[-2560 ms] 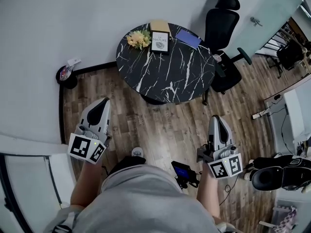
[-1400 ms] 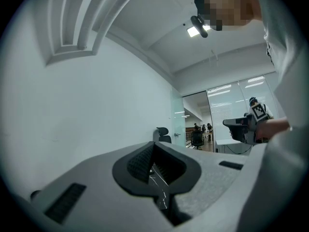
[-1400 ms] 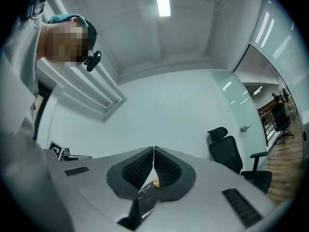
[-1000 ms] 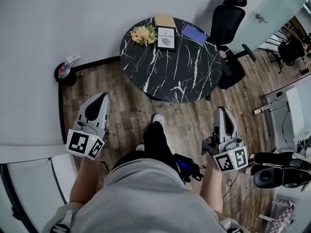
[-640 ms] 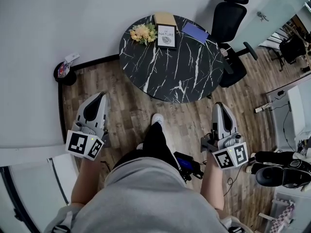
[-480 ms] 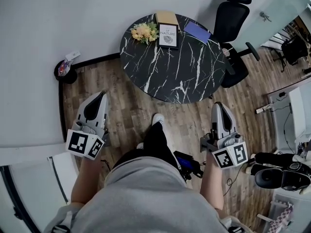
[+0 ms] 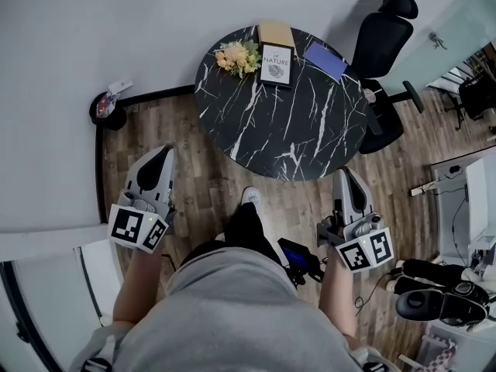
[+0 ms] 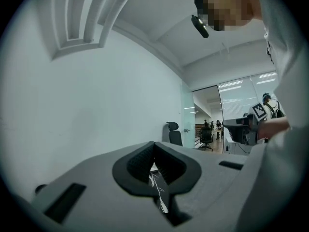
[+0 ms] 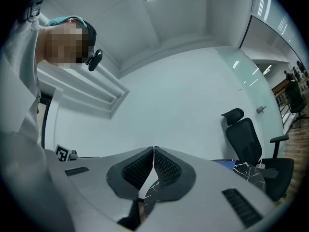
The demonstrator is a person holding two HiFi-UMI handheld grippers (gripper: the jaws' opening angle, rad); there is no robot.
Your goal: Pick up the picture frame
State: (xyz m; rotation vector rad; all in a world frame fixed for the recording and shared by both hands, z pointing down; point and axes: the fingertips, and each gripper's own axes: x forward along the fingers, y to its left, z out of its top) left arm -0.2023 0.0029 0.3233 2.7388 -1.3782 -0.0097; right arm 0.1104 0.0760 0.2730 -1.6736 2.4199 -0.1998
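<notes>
A black-framed picture (image 7: 276,64) with a white print stands at the far side of the round black marble table (image 7: 279,115), beside a yellow flower bunch (image 7: 239,56). My left gripper (image 7: 159,156) is held over the wooden floor, well short of the table's left edge, jaws shut and empty. My right gripper (image 7: 342,175) hangs just short of the table's near right edge, also shut with nothing in it. In the left gripper view the tips (image 8: 154,144) meet; in the right gripper view the tips (image 9: 153,149) meet too.
A tan box (image 7: 277,32) and a blue notebook (image 7: 325,60) lie on the table's far side. A black office chair (image 7: 387,45) stands at its right. A small black bin (image 7: 108,111) sits by the wall at left. Black gear (image 7: 438,297) lies on the floor at right.
The table has drawn nearer to both grippers as the person stepped forward. Both grippers stay shut.
</notes>
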